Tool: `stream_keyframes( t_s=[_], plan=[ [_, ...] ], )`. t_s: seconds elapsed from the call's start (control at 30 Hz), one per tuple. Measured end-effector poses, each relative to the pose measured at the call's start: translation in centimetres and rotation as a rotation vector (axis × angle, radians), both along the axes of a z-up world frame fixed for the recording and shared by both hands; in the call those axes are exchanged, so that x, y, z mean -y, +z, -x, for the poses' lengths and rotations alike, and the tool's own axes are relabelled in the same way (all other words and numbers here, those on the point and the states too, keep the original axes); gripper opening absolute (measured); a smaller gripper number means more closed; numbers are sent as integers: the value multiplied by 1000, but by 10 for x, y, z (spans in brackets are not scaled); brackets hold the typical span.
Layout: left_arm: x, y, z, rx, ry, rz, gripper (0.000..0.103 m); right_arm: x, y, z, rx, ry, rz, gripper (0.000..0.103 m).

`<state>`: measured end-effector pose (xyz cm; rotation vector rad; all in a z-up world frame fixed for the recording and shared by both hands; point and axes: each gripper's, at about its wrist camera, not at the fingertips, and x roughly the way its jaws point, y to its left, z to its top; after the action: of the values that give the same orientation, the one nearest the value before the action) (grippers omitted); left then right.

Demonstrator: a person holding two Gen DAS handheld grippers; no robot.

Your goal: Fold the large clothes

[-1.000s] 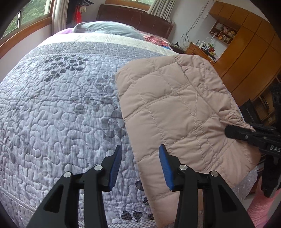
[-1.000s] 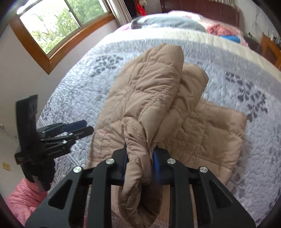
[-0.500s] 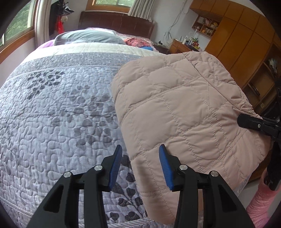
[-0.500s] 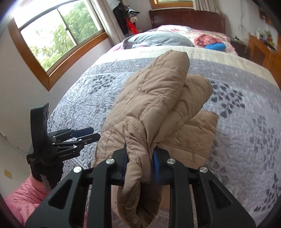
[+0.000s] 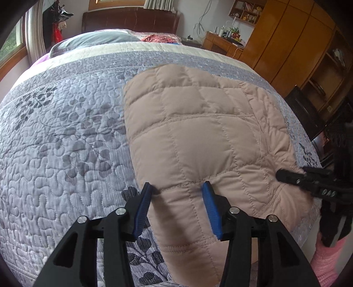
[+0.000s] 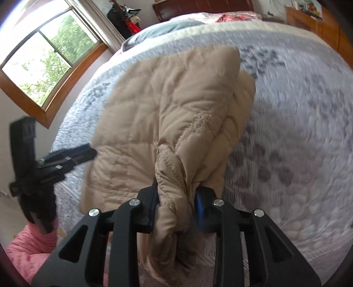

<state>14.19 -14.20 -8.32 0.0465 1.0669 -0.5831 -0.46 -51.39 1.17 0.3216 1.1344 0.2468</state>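
Observation:
A beige quilted jacket (image 5: 198,123) lies folded on the grey-lilac bed quilt (image 5: 66,143). My left gripper (image 5: 178,187) hovers over the jacket's near left edge. Its jaws are opening, and its blue pads (image 5: 142,209) stand apart on either side of a strip of fabric without pressing it. At the right of the left wrist view, my right gripper (image 5: 284,175) reaches the jacket's near right corner. In the right wrist view, my right gripper (image 6: 176,189) still pinches a bunched fold of the jacket (image 6: 165,99) while its jaws open. My left gripper (image 6: 88,152) shows at the left there.
A grey pillow (image 5: 92,39) and a dark headboard (image 5: 130,21) lie at the far end of the bed. A wooden wardrobe (image 5: 286,39) and dresser (image 5: 222,45) stand to the right. A window (image 6: 44,57) is on the left wall. A pink sleeve (image 6: 28,247) shows behind the left gripper.
The jacket has come down flatter onto the bed. My left gripper moved over its near edge and its jaws widened. My right gripper swung down with the fold, and its jaws loosened slightly.

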Motion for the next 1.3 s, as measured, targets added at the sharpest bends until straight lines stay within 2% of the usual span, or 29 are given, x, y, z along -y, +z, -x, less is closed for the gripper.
stream_keyframes(
  t_s=[0.1,0.2,0.33,0.4,0.63,0.73,0.9,1.03,1.13,1.3],
  plan=[
    [1,-11,0,3,3,-7,59,3,-26,9,29,-27,-46,29],
    [2,-12,-1,2,8,-11,60,8,-30,15,57,-46,-87,29],
    [4,-4,5,35,13,-39,60,7,-17,17,65,-39,-54,35],
    [1,2,11,43,17,-46,60,9,-6,21,71,-45,-27,45],
    [-7,24,42,75,6,-44,58,6,34,51,143,-47,96,45],
    [-9,31,53,82,2,-33,58,4,51,64,196,-55,149,44],
    [-12,37,70,100,-5,-15,57,-15,61,80,223,41,111,36],
    [-10,33,79,90,-31,-2,57,-29,51,79,205,102,104,32],
    [-6,24,77,79,-33,-21,57,-24,40,76,181,80,116,29],
    [-5,0,63,16,-21,-48,58,-10,17,72,125,50,69,21]
  ],
)
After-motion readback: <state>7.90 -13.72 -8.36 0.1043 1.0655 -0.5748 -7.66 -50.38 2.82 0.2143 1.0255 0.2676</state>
